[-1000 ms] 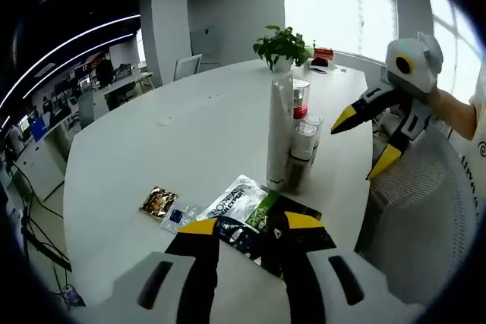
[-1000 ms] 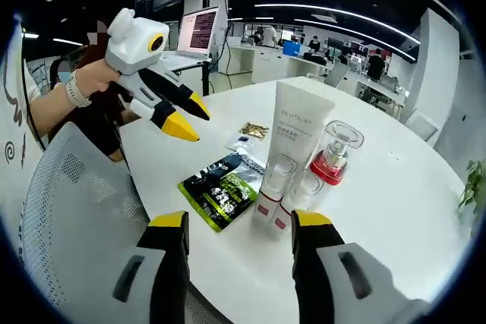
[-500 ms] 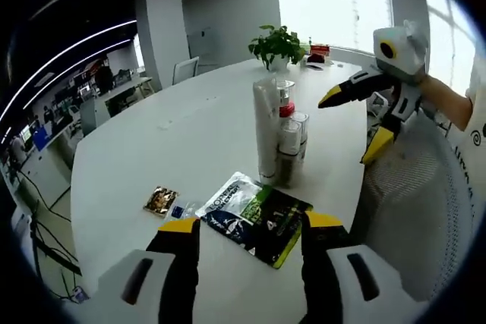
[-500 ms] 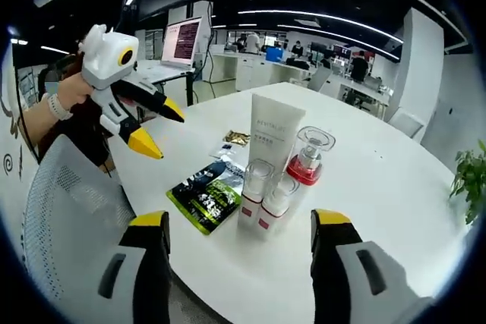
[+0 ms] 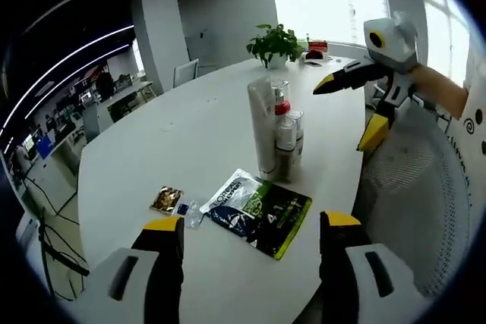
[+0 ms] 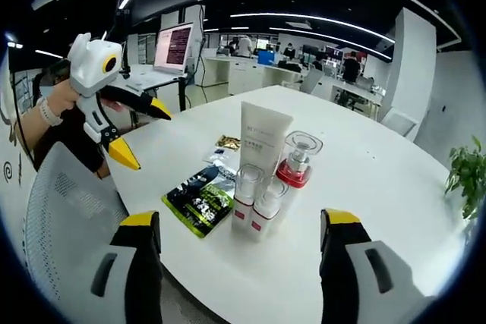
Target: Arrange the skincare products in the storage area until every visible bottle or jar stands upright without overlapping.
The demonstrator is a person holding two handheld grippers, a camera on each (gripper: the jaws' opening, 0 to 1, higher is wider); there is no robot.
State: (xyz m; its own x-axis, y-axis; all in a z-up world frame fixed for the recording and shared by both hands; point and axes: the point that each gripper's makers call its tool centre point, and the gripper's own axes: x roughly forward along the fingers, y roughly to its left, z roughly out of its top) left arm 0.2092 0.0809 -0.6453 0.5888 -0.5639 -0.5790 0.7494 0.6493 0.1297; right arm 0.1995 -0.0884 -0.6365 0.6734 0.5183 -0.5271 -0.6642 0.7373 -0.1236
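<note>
Bottles (image 6: 266, 180) stand upright, grouped; left gripper (image 5: 250, 229) and right gripper (image 6: 239, 225) jaws wide, empty; arrangement judged complete; next: verify no overlap.

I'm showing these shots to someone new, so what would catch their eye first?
Probably the upright cluster mid-table: a tall white tube with a red-collared pump bottle beside it and two small clear-capped bottles in front. Next, the green-and-black sachet lying flat nearby, and the left hand-held gripper, yellow-tipped and open, over the mesh chair.
</note>
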